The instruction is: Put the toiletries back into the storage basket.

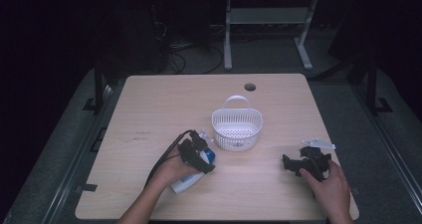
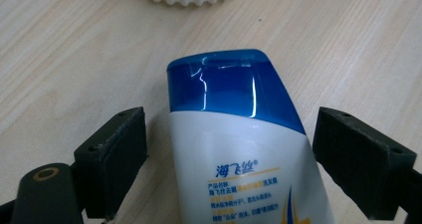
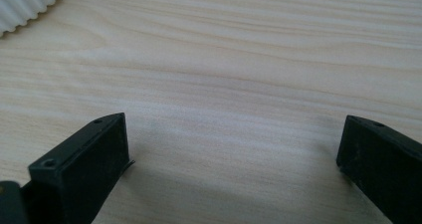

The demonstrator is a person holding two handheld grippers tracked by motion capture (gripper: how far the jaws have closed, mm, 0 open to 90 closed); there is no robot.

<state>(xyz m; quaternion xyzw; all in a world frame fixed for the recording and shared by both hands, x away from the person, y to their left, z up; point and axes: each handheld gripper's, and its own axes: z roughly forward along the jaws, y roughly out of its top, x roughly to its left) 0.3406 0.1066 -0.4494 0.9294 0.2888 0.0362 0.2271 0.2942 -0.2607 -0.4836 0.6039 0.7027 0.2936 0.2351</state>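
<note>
Two hands at bottom of high view, one black two-jaw gripper each: left gripper [image 1: 205, 157], right gripper [image 1: 291, 163]. One white plastic bottle with blue cap [image 1: 191, 176] lies under left gripper, near one white ribbed plastic basket [image 1: 237, 123] on light wooden table [image 1: 149, 109].

Left gripper view: jaws wide, either side of bottle, gaps visible.

Right gripper view: jaws wide, bare wood between.

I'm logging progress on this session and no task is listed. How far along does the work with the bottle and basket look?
Early. Done: nothing is visibly placed in the white basket. In hand: the left gripper straddles the lying shampoo bottle just below its blue cap, jaws open with gaps on both sides. The right gripper is open over bare table. Left, probably: closing on the bottle, lifting it, perhaps putting it in the basket.
</note>
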